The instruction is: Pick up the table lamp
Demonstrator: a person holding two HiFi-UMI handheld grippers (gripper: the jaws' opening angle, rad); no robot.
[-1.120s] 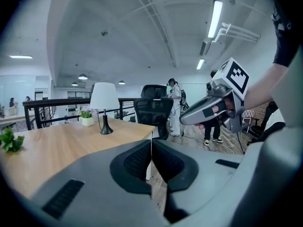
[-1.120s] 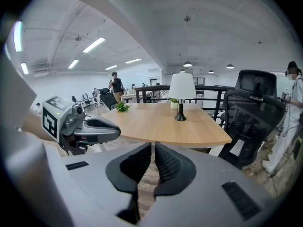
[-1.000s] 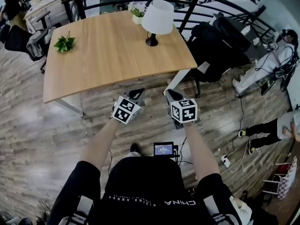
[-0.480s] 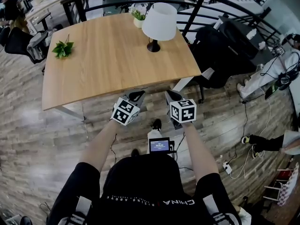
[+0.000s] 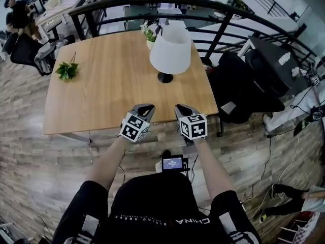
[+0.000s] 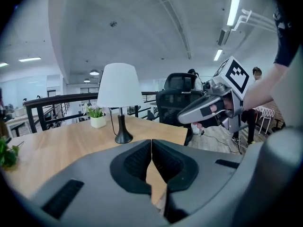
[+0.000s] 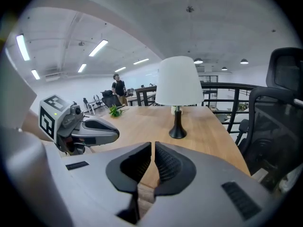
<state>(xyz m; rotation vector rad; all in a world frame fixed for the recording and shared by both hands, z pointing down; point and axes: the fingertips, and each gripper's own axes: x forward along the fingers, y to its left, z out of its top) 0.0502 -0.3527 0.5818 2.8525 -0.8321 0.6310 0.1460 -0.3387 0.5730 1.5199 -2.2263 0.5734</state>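
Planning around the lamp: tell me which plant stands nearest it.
The plant in the white pot, just behind the table lamp; the other leafy plant sits far off to the left.

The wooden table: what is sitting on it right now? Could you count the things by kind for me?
table lamp: 1
potted plant: 1
loose green leafy sprig: 1
Total: 3
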